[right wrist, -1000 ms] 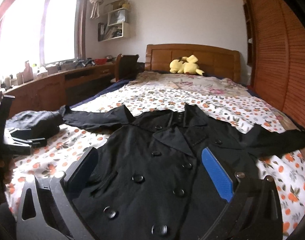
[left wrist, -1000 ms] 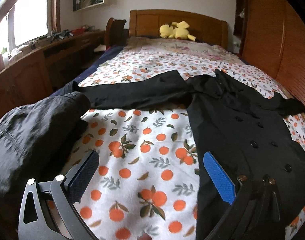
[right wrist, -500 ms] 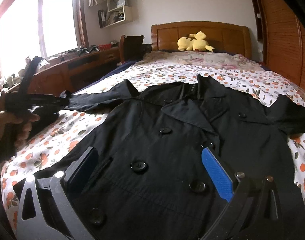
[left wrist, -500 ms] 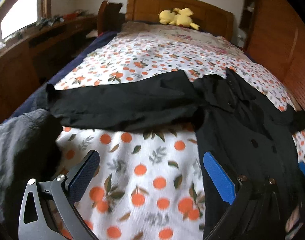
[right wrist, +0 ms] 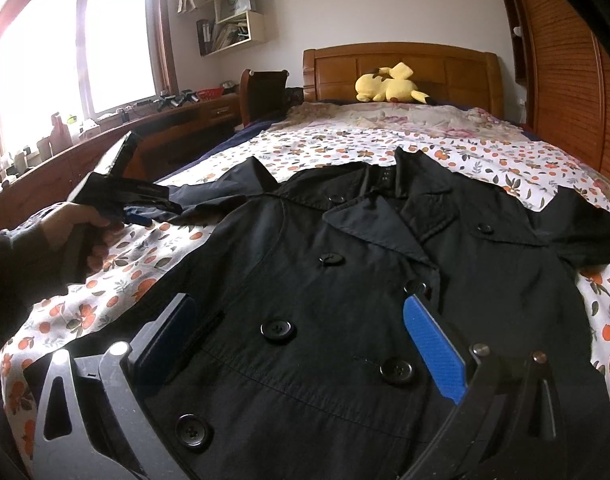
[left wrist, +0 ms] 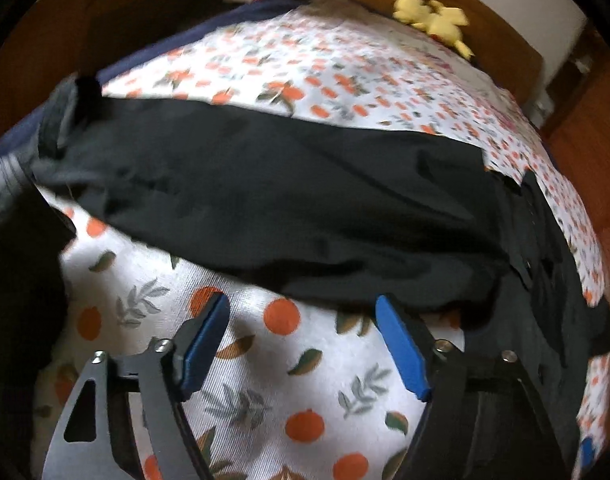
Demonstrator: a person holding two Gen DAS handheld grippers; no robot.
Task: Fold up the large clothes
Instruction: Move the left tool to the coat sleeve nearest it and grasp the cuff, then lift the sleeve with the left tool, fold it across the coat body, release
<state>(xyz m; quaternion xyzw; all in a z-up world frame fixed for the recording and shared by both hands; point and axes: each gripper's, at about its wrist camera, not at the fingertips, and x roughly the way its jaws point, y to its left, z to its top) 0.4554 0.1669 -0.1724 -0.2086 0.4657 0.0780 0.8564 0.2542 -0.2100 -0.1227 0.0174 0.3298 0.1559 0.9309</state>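
Observation:
A black double-breasted coat (right wrist: 345, 280) lies face up on the bed, sleeves spread to both sides. Its left sleeve (left wrist: 265, 196) stretches across the left wrist view. My left gripper (left wrist: 303, 306) is open and empty, low over the sheet, its fingertips just short of the sleeve's near edge. It also shows in the right wrist view (right wrist: 145, 220), held by a hand beside the sleeve. My right gripper (right wrist: 301, 304) is open and empty, hovering over the coat's buttoned front.
The bed has a white sheet (left wrist: 265, 380) with orange fruit print. A dark garment (left wrist: 13, 280) lies at the left edge. A yellow plush (right wrist: 389, 86) sits by the wooden headboard (right wrist: 425, 64). A desk (right wrist: 145, 128) runs along the left, a wooden wardrobe (right wrist: 565, 80) on the right.
My left gripper has moved forward and down to the sleeve's near edge. My right gripper has advanced over the coat's front. Both stayed open.

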